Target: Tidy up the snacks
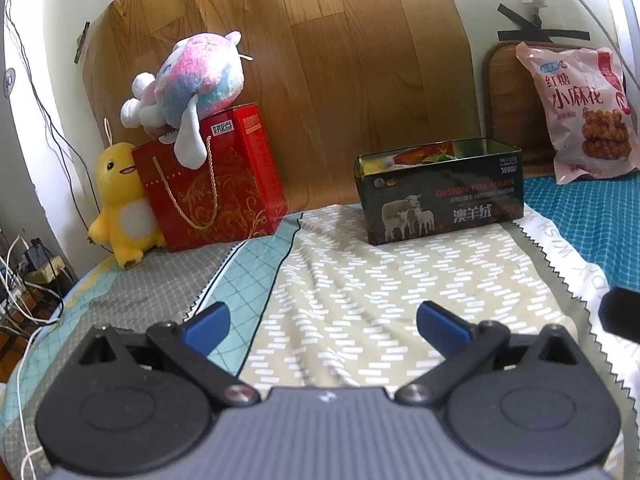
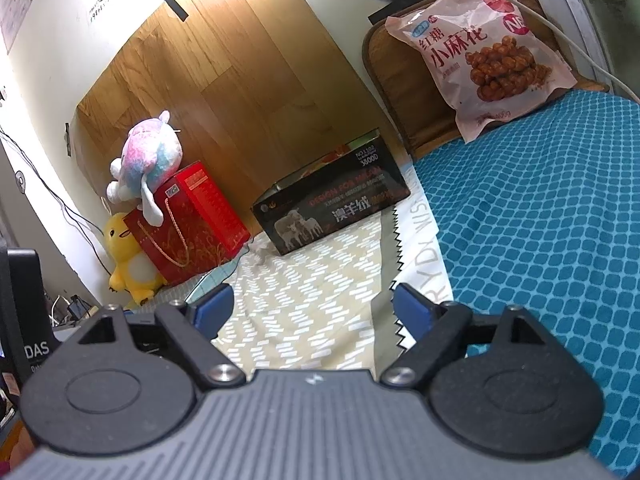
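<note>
A black open-topped box (image 1: 440, 196) with sheep on its side stands on the bed ahead, with colourful snack packets showing inside; it also shows in the right wrist view (image 2: 332, 208). A pink snack bag (image 1: 576, 112) leans against a brown cushion at the far right, also in the right wrist view (image 2: 484, 48). My left gripper (image 1: 322, 324) is open and empty, low over the patterned sheet well short of the box. My right gripper (image 2: 312, 306) is open and empty, further back.
A red gift bag (image 1: 212, 184) stands at the far left with a pink-blue plush (image 1: 188, 84) on top and a yellow plush (image 1: 120, 204) beside it. A wood-grain panel (image 1: 320, 60) backs the bed. A blue cover (image 2: 540, 220) lies right. Cables hang off the left edge.
</note>
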Tool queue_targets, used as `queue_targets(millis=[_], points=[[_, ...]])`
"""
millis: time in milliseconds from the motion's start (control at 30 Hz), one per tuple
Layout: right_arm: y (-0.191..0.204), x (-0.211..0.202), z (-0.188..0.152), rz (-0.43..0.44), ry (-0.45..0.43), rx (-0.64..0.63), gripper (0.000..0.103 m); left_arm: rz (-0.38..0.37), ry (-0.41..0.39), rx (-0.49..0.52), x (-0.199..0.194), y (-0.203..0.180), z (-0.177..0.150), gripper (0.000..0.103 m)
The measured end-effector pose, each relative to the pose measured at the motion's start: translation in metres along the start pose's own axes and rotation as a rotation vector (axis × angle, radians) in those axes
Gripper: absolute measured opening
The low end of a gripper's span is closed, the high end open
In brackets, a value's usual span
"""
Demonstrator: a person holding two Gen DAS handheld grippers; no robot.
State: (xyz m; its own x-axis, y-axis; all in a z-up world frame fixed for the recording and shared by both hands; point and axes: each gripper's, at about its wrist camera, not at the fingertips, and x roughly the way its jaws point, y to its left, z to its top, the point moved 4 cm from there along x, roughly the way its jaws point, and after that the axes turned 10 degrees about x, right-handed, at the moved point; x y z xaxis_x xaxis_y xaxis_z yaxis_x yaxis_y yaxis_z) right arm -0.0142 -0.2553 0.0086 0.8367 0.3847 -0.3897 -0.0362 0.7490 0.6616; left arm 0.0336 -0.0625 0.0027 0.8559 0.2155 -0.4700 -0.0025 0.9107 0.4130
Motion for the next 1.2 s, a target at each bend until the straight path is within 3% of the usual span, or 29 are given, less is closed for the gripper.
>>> queue_targets(millis=[633,1200], points=[[-0.0003,-0.0012,-0.0012,-0.005,-0.011,0.016,0.092,-0.032,-0.027,-0.02,-0.0047,-0.0003,0.0005,0.103],[0.0004,0.0004,-0.0021,-0.001,-0.001,0.012,0.092,-0.049,0.007,-0.045,-0.0006,0.0027,-0.0008,0.103]])
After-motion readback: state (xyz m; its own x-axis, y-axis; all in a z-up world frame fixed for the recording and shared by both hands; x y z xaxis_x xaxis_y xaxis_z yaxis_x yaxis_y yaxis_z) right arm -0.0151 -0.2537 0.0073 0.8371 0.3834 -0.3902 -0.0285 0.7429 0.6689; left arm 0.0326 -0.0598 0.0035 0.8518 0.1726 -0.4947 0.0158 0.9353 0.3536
